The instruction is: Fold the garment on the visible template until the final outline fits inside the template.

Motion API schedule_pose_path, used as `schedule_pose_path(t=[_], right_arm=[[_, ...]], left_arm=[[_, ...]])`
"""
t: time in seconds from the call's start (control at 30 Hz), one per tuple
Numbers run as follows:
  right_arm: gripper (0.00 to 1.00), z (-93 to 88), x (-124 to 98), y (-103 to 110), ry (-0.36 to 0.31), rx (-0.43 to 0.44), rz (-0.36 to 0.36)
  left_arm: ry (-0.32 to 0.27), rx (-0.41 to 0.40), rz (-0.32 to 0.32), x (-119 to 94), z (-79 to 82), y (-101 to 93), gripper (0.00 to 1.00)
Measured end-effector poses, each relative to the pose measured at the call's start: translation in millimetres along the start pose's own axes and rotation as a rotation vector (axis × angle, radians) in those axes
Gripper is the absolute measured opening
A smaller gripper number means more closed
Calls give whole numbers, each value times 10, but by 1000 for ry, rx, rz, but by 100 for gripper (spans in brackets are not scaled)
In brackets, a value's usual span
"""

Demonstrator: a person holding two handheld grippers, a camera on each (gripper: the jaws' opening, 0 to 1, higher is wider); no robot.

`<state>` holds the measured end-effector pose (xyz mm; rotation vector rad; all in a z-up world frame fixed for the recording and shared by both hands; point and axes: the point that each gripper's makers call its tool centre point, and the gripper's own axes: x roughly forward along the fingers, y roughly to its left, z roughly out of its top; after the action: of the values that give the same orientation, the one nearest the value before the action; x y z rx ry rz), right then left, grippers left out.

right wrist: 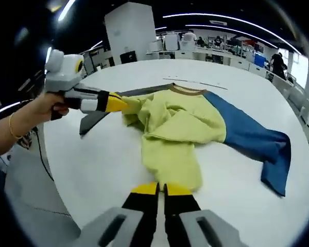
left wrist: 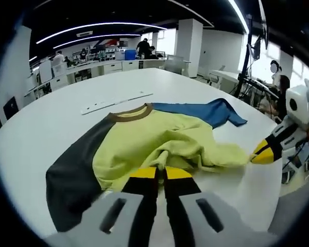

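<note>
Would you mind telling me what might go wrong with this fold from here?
1. The yellow body is bunched between the left gripper and right gripper, both shut on its hem; laid down so, it may crease.
2. The blue sleeve and dark sleeve lie spread wide and may spoil a compact outline.

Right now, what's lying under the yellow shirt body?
Under the yellow shirt body only the white table shows at its edges, with the blue sleeve spreading out flat beside it; any template beneath is covered by cloth.
</note>
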<state>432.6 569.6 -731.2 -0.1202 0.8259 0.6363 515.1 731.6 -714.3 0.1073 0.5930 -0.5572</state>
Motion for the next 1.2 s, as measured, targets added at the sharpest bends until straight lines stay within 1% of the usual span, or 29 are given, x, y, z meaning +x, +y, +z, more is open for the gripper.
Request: schedule_pose_path(t=[0.2, 0.4, 0.43, 0.5, 0.57, 0.67, 0.77, 0.87, 1.03, 1.2], right_arm=[[0, 103, -136, -37, -24, 36, 4], [0, 182, -246, -65, -43, 51, -4], [0, 191, -262, -75, -46, 55, -7], [0, 207, -297, -104, -53, 62, -14], [0, 209, -330, -134, -56, 71, -23], [0, 180, -372, -188, -51, 88, -38], [0, 139, -405, -227, -41, 92, -52], [0, 92, -434, -255, -36, 112, -56], [0, -23, -458, -316, -11, 140, -77], [0, -153, -493, -361, 9, 167, -92]], left_arm=[[20, -10, -1, -229, -61, -4, 1], [31, -19, 2, -405, -105, -21, 1], [31, -21, 1, -445, -111, -29, 1], [12, -37, -5, -514, -101, -53, 1], [15, -41, -6, -573, -131, -71, 1], [37, -24, -10, -652, -209, -105, 1], [33, -23, -19, -724, -248, -138, 1], [49, -37, -22, -801, -336, -178, 1], [81, -82, -8, -908, -499, -173, 1], [125, -120, 3, -1021, -698, -165, 1]])
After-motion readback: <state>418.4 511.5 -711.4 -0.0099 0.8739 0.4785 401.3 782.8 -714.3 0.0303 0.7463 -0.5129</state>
